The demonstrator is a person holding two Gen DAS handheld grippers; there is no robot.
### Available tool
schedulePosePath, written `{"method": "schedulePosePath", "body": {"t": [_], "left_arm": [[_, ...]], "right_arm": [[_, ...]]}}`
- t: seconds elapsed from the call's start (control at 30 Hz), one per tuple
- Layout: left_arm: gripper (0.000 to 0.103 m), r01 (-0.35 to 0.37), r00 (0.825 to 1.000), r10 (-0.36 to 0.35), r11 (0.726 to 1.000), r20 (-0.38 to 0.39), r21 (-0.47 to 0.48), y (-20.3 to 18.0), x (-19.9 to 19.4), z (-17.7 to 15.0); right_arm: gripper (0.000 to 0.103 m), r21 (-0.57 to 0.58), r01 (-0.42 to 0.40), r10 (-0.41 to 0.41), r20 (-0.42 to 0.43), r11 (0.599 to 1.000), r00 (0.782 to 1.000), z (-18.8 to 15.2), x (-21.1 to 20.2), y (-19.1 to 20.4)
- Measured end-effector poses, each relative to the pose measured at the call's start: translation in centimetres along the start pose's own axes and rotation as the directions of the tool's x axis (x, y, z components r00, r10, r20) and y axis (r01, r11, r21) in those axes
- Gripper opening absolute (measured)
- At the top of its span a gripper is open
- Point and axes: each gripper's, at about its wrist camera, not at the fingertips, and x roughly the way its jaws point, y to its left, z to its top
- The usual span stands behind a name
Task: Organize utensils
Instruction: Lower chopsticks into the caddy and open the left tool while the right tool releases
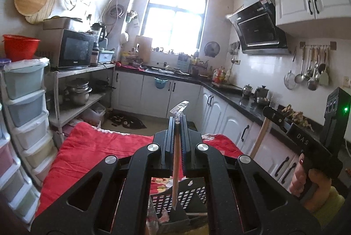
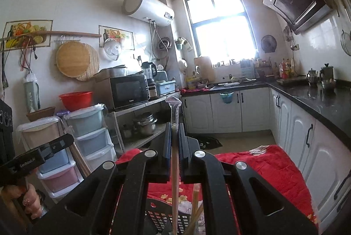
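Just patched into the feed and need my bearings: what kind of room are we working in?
A home kitchen, quite plainly: a range hood over a dark countertop, ladles and strainers hanging on a wall rail, and a microwave on a metal shelf.

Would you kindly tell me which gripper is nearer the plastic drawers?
Left. The left gripper hangs beside the plastic drawers; the right gripper is farther off, by the counter cabinets.

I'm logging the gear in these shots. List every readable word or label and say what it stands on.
"DAS": on the right gripper body, seen from the left wrist view; any further letters are hidden by the hand.
"GenRobot.AI": on the left gripper body, seen from the right wrist view.
Microwave badge: too blurred to read.
Range hood label: too small.
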Motion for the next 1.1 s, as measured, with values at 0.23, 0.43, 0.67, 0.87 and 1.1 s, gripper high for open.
{"method": "schedulePosePath", "body": {"t": [0.23,0.43,0.67,0.87,1.1], "left_arm": [[0.002,-0.008,1.0,0.008,1.0,-0.029,-0.005,0.3,1.4,-1.4],[0.002,-0.005,0.999,0.005,1.0,-0.048,0.01,0.0,1.9,-2.8],[0.002,0.006,0.998,-0.005,1.0,-0.068,0.011,-0.3,2.4,-4.1],[0.002,0.011,0.996,-0.011,1.0,-0.09,0.003,-0.2,2.9,-5.0],[0.002,0.014,0.992,-0.014,1.0,-0.123,0.002,-0.2,3.2,-5.9]], "right_arm": [[0.006,-0.022,0.026,-0.026,0.021,0.999,0.999,-1.6,0.5,0.2],[0.006,-0.01,0.038,-0.038,0.007,0.999,0.999,-3.5,0.9,-0.2],[0.006,-0.011,0.046,-0.046,-0.014,0.999,0.999,-4.9,1.2,-0.2],[0.006,0.029,0.057,-0.055,-0.063,0.998,0.997,-6.0,1.3,-0.6],[0.007,0.07,0.058,-0.049,-0.119,0.996,0.992,-6.6,1.2,-1.2]]}}
